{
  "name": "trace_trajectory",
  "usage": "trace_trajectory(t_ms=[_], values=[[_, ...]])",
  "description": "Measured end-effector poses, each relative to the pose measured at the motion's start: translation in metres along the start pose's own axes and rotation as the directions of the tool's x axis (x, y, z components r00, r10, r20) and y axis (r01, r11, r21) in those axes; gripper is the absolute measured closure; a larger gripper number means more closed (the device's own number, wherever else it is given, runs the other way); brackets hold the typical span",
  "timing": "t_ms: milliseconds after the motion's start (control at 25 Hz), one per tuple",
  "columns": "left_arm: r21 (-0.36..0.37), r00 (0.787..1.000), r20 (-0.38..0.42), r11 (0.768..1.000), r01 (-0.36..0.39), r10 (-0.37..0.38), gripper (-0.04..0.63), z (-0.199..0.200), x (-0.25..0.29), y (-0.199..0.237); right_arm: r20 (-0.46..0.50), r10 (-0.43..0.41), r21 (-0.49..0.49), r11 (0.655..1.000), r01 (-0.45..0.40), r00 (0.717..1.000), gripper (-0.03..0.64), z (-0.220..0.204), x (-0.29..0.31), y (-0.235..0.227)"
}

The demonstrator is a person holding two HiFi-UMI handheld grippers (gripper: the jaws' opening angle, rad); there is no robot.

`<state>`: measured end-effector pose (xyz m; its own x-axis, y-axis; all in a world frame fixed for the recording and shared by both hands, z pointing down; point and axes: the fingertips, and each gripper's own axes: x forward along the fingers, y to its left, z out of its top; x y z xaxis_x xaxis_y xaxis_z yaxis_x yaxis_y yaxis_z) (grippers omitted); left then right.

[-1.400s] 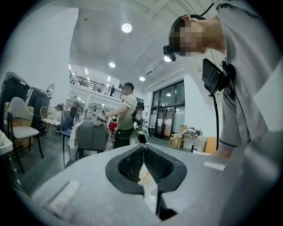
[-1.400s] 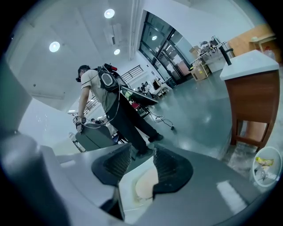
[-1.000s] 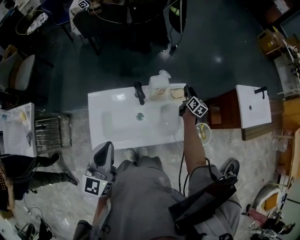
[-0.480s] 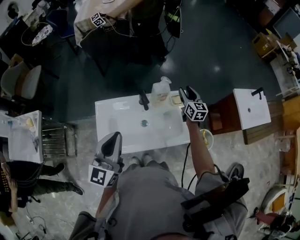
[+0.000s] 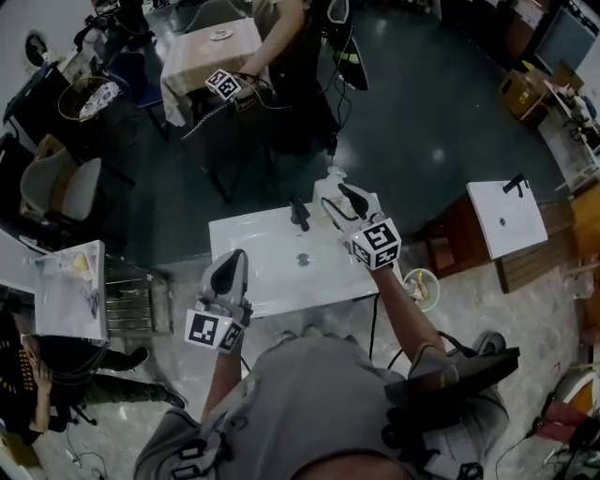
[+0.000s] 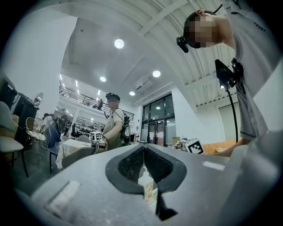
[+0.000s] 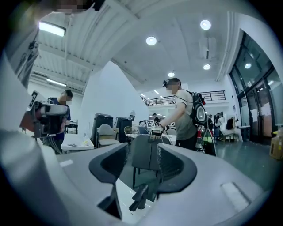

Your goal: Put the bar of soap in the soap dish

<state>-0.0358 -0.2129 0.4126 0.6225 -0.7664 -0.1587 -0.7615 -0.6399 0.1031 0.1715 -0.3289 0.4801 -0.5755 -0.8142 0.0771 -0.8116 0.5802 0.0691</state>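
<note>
The white sink counter (image 5: pixel 272 267) stands in front of me with a black faucet (image 5: pixel 298 214) and a clear pump bottle (image 5: pixel 328 187) along its back edge. My right gripper (image 5: pixel 339 204) hangs above the back right corner. It points level, and its jaws are opening with nothing between them. In the right gripper view the right gripper (image 7: pixel 143 159) looks over the faucet (image 7: pixel 139 197). The bar of soap and the soap dish are hidden behind this gripper. My left gripper (image 5: pixel 231 262) is shut and empty over the counter's front left edge. The left gripper (image 6: pixel 143 149) frames the bottle (image 6: pixel 146 182).
Another person (image 5: pixel 277 28) with a marker cube (image 5: pixel 223 84) stands at a covered table behind the sink. A second sink unit (image 5: pixel 506 217) and a wooden cabinet (image 5: pixel 455 234) stand at the right. A chair (image 5: pixel 66 187), a small white table (image 5: pixel 70 291) and a metal rack (image 5: pixel 136 292) are at the left.
My right gripper has lifted off the counter's back right corner, rolled over and spread its jaws. The left gripper rose a little. The head view has tilted up.
</note>
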Motion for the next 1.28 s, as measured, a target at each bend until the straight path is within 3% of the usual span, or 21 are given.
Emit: trace_trajectory(t_ms=[160,400,680,720,760,960,1280], values=[[0.013,1.0,-0.019,1.0,0.011,-0.011,0.603,0.003,-0.001,0.003,0.021,0.036,-0.074,0.997,-0.035,0.999,0.399,0.022,-0.009,0.043],[0.033,0.999,-0.013,0.998,0.048,-0.048,0.603,0.003,-0.005,0.005,0.039,0.038,-0.021,0.999,-0.037,0.999,0.396,0.025,-0.012,0.067],[0.01,0.998,-0.032,0.999,0.05,-0.049,0.603,-0.004,-0.012,0.0,0.019,0.045,-0.019,0.999,-0.045,0.999,0.397,0.027,-0.017,0.08],[0.008,0.998,-0.036,0.999,0.052,-0.051,0.603,-0.004,-0.013,-0.001,0.027,0.058,-0.007,0.998,-0.058,0.998,0.45,0.03,-0.02,0.083],[0.011,0.998,-0.038,0.998,0.056,-0.056,0.603,-0.004,-0.013,-0.002,0.044,0.07,0.003,0.998,-0.07,0.997,0.611,0.034,-0.024,0.086],[0.027,0.996,-0.052,0.997,0.069,-0.067,0.603,-0.006,-0.018,-0.001,0.099,0.051,0.009,0.999,-0.052,0.994,0.614,0.054,-0.032,0.092],[0.006,0.996,-0.054,0.998,0.069,-0.068,0.603,-0.01,-0.028,-0.004,0.083,0.008,0.027,1.0,-0.011,0.997,0.614,0.052,-0.044,0.096]])
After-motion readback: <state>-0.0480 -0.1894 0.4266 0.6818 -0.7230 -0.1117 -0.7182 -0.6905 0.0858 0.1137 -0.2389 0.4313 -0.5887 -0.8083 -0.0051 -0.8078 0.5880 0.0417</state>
